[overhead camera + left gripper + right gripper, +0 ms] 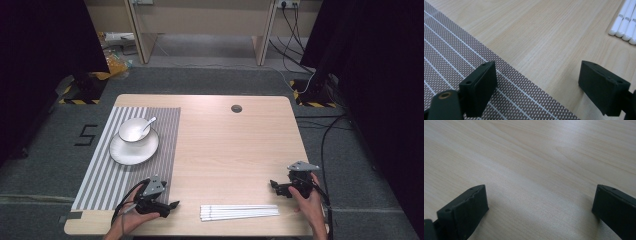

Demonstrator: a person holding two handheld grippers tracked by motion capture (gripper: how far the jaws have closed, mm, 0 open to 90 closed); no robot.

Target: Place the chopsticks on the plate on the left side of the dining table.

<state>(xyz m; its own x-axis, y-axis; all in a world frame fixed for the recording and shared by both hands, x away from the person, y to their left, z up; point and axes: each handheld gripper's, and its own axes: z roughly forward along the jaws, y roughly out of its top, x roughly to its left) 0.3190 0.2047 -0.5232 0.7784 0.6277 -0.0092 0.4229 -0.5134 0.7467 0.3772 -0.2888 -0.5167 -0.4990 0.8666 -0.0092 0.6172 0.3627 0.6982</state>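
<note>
Holding both tools spread wide and empty, we hover low at the near edge of the table [235,145]. Our left gripper [172,205] sits over the corner of the striped placemat [107,175], jaws parted. Our right gripper [274,186] floats above bare wood, jaws equally apart. Between the two lie the white chopsticks [240,212], bundled side by side, nearer our left tool and a touch closer to us than either. Their long axis runs from one gripper across to the other, along the table's near edge. Beyond the left gripper sit a plate [133,149] and bowl [134,130].
</note>
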